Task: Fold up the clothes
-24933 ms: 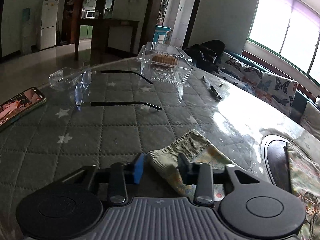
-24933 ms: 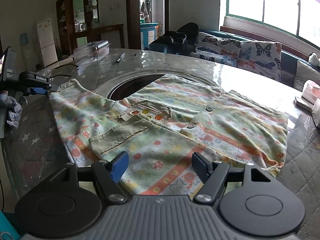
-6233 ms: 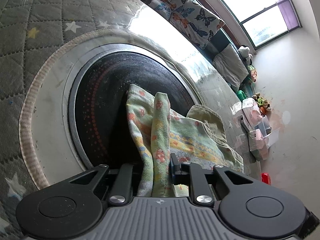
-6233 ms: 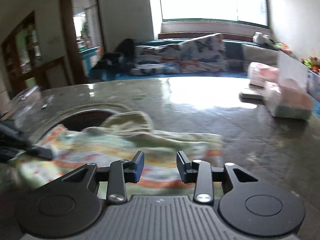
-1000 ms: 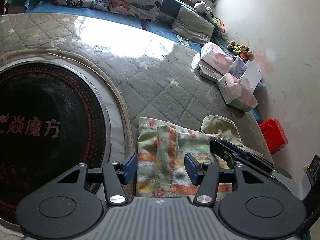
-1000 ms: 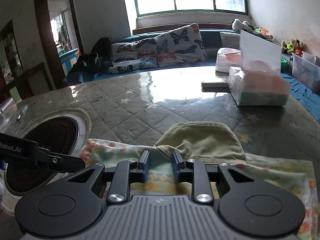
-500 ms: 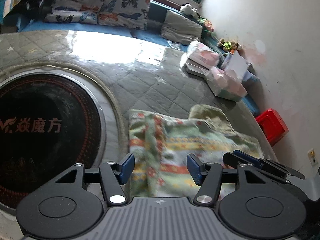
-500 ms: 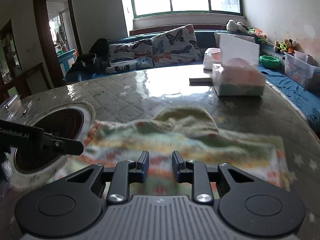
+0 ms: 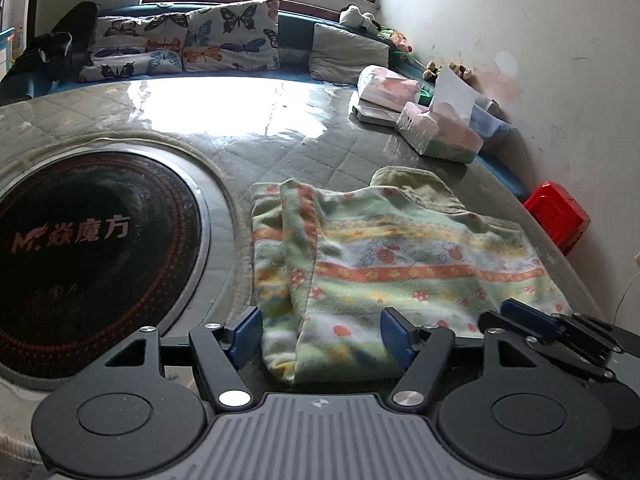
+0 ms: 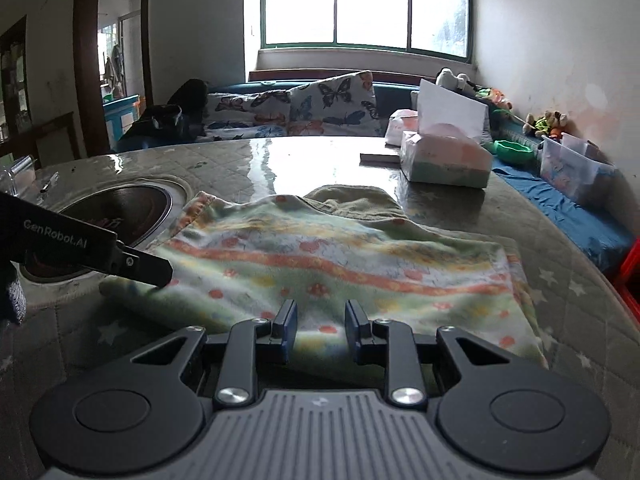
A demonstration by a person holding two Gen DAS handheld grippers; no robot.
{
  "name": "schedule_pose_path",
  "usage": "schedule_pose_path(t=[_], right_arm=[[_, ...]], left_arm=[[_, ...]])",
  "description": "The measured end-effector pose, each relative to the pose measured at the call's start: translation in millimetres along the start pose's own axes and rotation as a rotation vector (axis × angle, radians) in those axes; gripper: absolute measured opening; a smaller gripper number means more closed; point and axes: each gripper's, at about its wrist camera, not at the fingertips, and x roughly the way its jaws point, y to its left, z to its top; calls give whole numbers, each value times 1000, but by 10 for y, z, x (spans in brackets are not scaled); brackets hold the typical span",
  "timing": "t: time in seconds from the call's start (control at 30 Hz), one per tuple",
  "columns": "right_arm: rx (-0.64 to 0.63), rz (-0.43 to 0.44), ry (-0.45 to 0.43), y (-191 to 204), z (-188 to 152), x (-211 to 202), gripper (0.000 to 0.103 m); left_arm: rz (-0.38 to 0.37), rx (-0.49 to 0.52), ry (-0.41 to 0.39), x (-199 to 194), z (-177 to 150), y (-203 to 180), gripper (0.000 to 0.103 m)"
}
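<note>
A folded fleece garment (image 9: 380, 264), pale green with orange stripes and mushroom prints, lies flat on the quilted table (image 9: 304, 152); its khaki collar (image 9: 416, 188) points away from me. My left gripper (image 9: 320, 334) is open, and its blue pads straddle the garment's near left corner without touching it. My right gripper (image 10: 320, 330) sits at the garment's (image 10: 340, 256) near edge with a narrow gap, and the thick cloth edge appears pinched between its pads. In the left wrist view the right gripper (image 9: 520, 320) lies at the cloth's near right edge.
A round black induction hob (image 9: 80, 240) is set into the table left of the garment. Tissue packs (image 9: 440, 136) stand at the far right. A red stool (image 9: 556, 216) sits beyond the table's right edge. A sofa with butterfly cushions (image 9: 224, 40) runs along the back.
The left gripper's jaws have widened and let the cloth go, and it has pulled back. The garment has slid right and spread out flat. The right gripper's gap looks unchanged.
</note>
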Motion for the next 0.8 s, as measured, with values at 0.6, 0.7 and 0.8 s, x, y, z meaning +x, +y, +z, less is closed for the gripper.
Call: schedule_pose_path(t=[0.6, 0.7, 0.8], right_arm=[[131, -105, -20, -446, -151, -242, 29], [158, -146, -37, -571, -152, -291, 29], [201, -163, -16, -715, -195, -262, 28]], left_arm=[[-1, -20, -16, -83, -67, 68, 71], [0, -26, -17, -86, -66, 75, 71], [2, -29, -18, -85, -64, 83, 71]])
